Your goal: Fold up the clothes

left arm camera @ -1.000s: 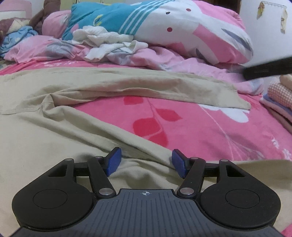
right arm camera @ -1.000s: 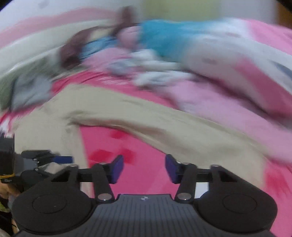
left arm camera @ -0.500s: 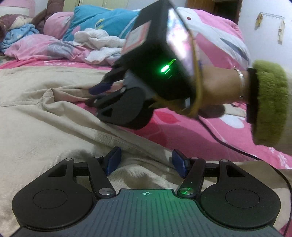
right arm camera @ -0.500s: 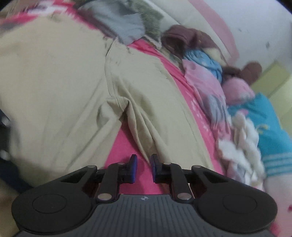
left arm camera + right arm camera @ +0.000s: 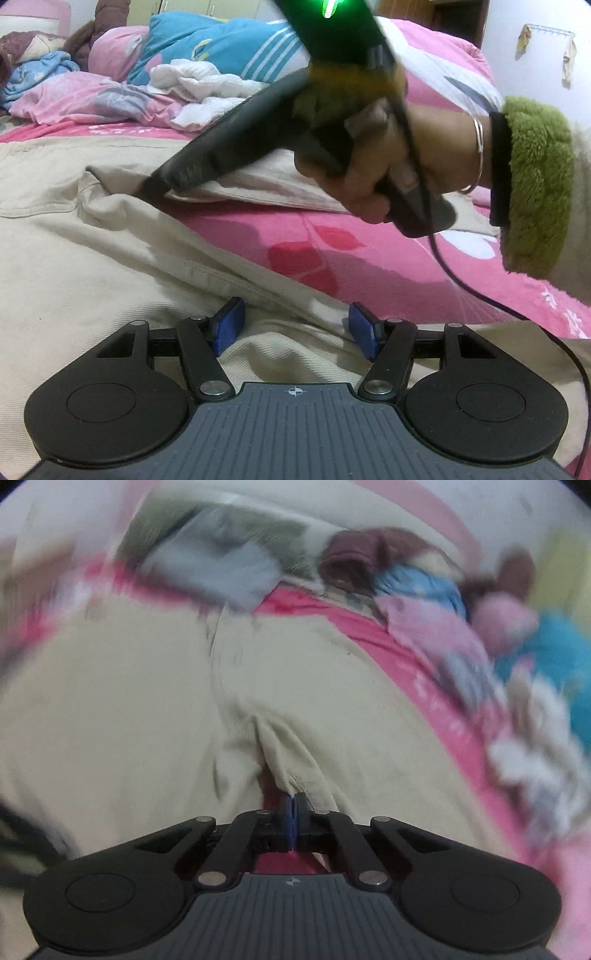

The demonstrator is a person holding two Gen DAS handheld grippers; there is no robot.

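Observation:
Beige trousers [image 5: 92, 258] lie spread on a pink bedspread [image 5: 369, 258]. My left gripper [image 5: 295, 328] is open and rests low over one trouser leg, whose fabric lies between the blue pads without being pressed. In the same view a hand [image 5: 369, 177] with a green fleece cuff [image 5: 532, 184] holds my right gripper [image 5: 147, 190], its tip down at the trousers' crotch. The right wrist view is blurred. There my right gripper [image 5: 293, 806] is shut, and the folds of the trousers [image 5: 129, 701] at the crotch run into its fingertips.
At the head of the bed are a blue striped pillow [image 5: 221, 44], white cloth [image 5: 195, 77] and pink bedding [image 5: 92, 99]. A black cable [image 5: 480, 291] trails from the right gripper. Grey [image 5: 221, 565] and brown [image 5: 369, 554] garments lie beyond the trousers.
My right gripper swung in from the right, came down to the trousers' crotch and its jaws closed. My left gripper kept still and open.

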